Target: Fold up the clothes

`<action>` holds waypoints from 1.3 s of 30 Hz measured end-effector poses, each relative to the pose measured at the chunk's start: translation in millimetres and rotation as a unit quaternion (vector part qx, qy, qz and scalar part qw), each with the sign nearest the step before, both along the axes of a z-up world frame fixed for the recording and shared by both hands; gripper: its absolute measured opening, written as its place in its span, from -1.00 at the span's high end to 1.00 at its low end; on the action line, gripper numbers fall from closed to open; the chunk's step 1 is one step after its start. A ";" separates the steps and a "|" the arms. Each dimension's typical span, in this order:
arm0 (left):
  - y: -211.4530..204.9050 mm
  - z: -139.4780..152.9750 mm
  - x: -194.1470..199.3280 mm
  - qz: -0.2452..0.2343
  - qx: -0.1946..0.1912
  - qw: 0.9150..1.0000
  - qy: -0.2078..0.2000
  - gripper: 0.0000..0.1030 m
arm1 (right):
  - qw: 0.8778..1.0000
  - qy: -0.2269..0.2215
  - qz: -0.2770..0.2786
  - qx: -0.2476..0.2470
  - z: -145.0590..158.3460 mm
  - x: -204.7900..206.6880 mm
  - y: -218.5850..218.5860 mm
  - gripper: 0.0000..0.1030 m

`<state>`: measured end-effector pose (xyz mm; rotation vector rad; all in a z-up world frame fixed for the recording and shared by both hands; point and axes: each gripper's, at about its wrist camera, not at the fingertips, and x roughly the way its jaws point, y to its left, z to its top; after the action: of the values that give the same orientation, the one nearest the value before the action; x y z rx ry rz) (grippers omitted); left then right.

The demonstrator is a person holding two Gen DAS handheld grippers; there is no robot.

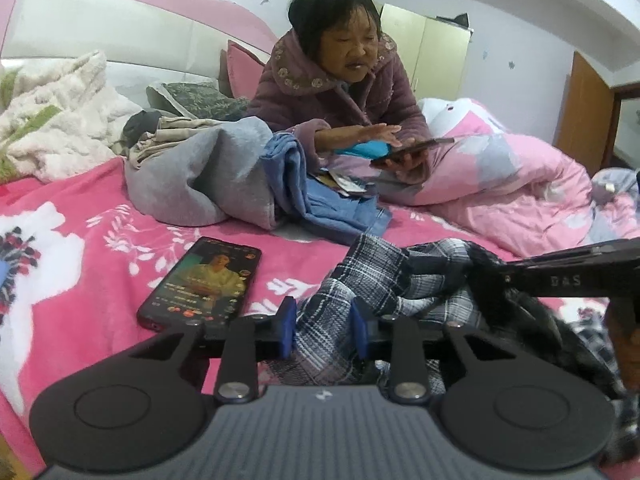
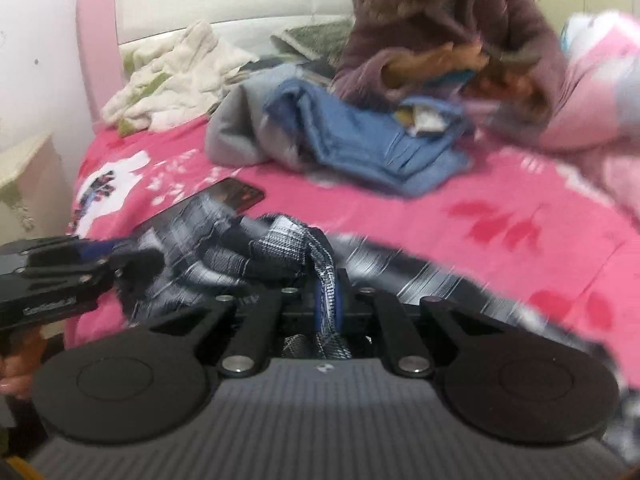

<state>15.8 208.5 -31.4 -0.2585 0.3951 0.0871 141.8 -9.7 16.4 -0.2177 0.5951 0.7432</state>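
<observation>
Plaid garment [image 1: 380, 280] lies bunched on the pink bed [image 1: 100, 280], at its near edge. Right gripper [image 2: 329, 304] pinches a fold tight; left gripper [image 1: 326, 330] straddles cloth, jaws apart. Risks: the thin pinch may slip under a pull, or dragged cloth may sweep the phone [image 1: 202, 280] just beside it.

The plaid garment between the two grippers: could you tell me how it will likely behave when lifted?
The plaid garment looks floppy: it lies bunched in soft folds on the pink bedspread. It will probably sag between grips, since the right gripper pinches only a thin gathered strip. The left gripper stands open around the fabric, so that end would likely trail.
</observation>
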 end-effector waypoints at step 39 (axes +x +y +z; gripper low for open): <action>-68.8 15.2 71.8 0.011 0.082 0.995 -0.059 0.78 | 0.998 -0.011 -0.069 -0.001 1.1 -52.2 -83.0 0.29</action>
<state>87.6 139.7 -16.3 -0.1044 0.2667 0.1258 89.6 -92.7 17.5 -0.1838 0.5830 0.6058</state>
